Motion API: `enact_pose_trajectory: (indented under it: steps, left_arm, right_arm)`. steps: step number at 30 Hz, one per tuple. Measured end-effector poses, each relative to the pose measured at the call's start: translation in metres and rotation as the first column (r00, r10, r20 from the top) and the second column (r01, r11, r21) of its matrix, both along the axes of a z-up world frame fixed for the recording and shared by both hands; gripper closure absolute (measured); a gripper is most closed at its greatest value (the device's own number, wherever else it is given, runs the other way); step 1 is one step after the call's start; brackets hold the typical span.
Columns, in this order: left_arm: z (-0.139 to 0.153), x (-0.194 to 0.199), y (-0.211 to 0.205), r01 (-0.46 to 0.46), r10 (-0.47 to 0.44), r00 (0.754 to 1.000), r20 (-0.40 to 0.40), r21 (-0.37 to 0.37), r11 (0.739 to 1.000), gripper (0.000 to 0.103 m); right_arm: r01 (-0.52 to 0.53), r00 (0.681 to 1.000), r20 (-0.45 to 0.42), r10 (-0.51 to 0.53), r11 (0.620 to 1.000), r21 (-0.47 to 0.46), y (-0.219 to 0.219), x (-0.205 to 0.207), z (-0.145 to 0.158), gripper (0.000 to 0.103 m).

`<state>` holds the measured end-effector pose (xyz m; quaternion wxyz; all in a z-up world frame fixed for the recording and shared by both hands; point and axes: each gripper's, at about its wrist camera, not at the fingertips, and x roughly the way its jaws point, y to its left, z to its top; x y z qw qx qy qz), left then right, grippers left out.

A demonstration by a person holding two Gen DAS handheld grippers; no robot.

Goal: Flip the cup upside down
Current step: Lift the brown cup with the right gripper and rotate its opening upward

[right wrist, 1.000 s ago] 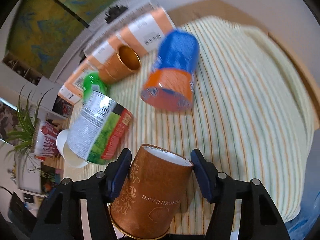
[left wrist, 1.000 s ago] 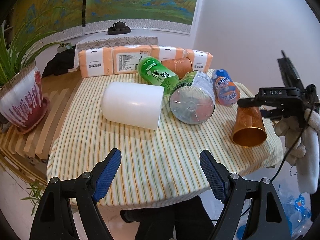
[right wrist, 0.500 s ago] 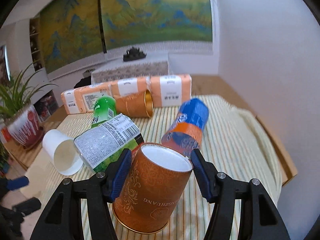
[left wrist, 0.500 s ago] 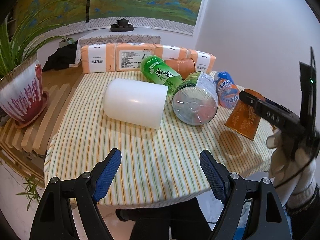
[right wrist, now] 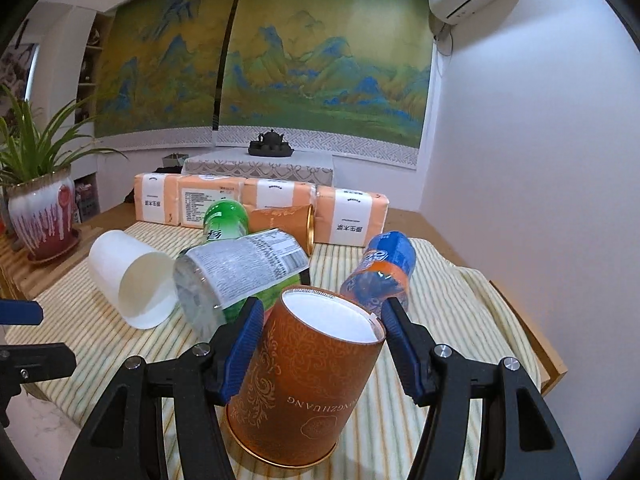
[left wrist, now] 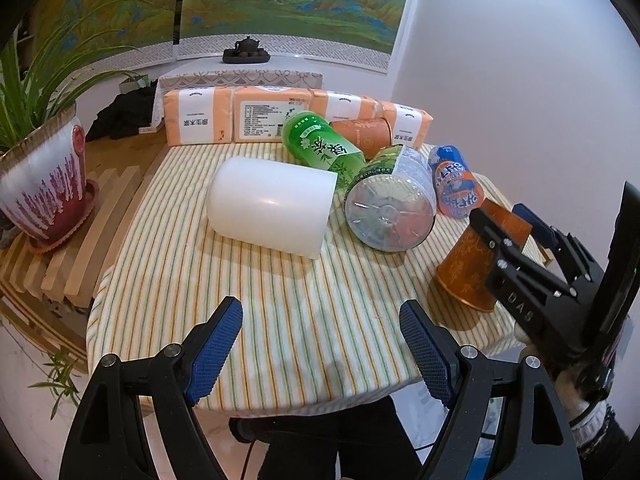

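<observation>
At the right edge of the striped worktop (left wrist: 280, 320), the right gripper (right wrist: 320, 344) is clamping the orange cup (right wrist: 308, 384) between its fingers, white base up and tilted. The left wrist view is showing the cup's rim hanging just above the cloth; the right wrist view cannot tell this. The left gripper (left wrist: 320, 344) is hovering with its fingers spread wide, gripping nothing

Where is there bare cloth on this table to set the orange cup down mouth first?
The widest bare stretch of the striped cloth lies along the near edge, between the left gripper and the white cup. A smaller patch sits below the orange cup held tilted in the right gripper. The back is crowded with bottles and tissue packs.
</observation>
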<state>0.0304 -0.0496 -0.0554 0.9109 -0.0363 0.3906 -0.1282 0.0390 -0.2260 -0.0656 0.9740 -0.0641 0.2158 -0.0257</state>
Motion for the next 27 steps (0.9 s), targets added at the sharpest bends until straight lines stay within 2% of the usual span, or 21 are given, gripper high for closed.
enact_pose_trajectory:
  steps: [10,22,27]
  left_arm:
    - [0.001,-0.004,0.002,-0.008,0.008,1.000,0.004,-0.001,1.000,0.019]
    - [0.002,-0.006,0.003,-0.013,0.013,1.000,0.006,-0.004,1.000,0.019]
    - [0.001,-0.007,0.002,-0.011,0.011,1.000,0.004,-0.006,1.000,0.019]
  right_arm:
    - [-0.018,1.000,0.016,0.018,0.999,-0.034,0.016,-0.009,-0.006,0.048]
    - [-0.055,0.998,-0.022,0.057,0.997,0.049,0.016,-0.014,-0.009,0.049]
    - [-0.073,0.996,-0.045,0.080,0.990,0.124,0.008,-0.014,-0.009,0.048]
